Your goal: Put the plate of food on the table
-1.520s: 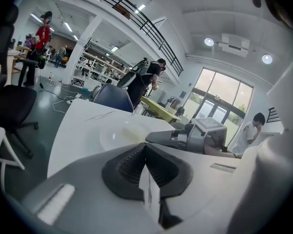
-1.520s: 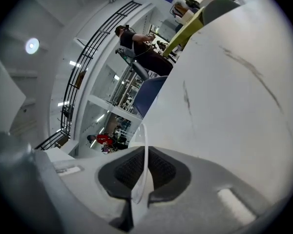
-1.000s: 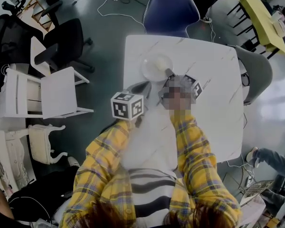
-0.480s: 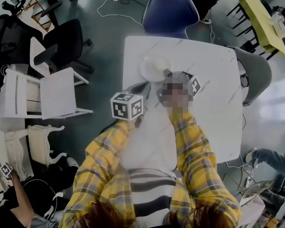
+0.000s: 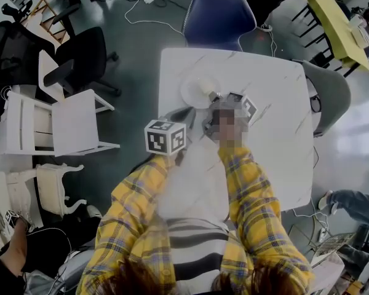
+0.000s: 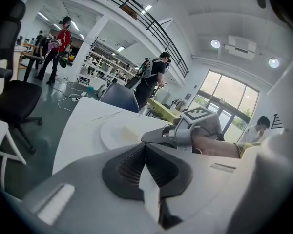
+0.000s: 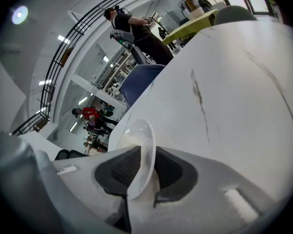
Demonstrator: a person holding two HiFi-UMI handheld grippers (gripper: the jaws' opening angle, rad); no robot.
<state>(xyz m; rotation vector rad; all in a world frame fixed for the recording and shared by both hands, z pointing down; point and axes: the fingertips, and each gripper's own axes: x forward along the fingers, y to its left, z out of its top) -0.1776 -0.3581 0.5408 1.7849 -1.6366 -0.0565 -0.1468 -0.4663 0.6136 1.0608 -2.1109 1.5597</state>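
Currently the plate [image 5: 198,89] is seen lying flat on the white desk [image 5: 277,91], toward the far left corner and well inside the edges. Its near right rim is taken in between the jaws of the right claw [image 7: 145,155], which are opening. In the right gripper view the thin white rim stands between the two dark pads, and a sliver of room is made out beside it, so the plate is borne by the desk rather than pinched. Something pale is heaped on the plate, but what it is cannot be told. The right claw is stretched out from the near side over the middle of the desk. The left claw [image 6: 146,147] is held at the desk's left edge, near the plate yet apart from it. Its jaws are drawn narrow, the pads meeting at the tips, and nothing is gripped. A blue chair [image 5: 220,16] is set at the far edge, and a white chair [image 5: 74,120] is stood well off the left edge.
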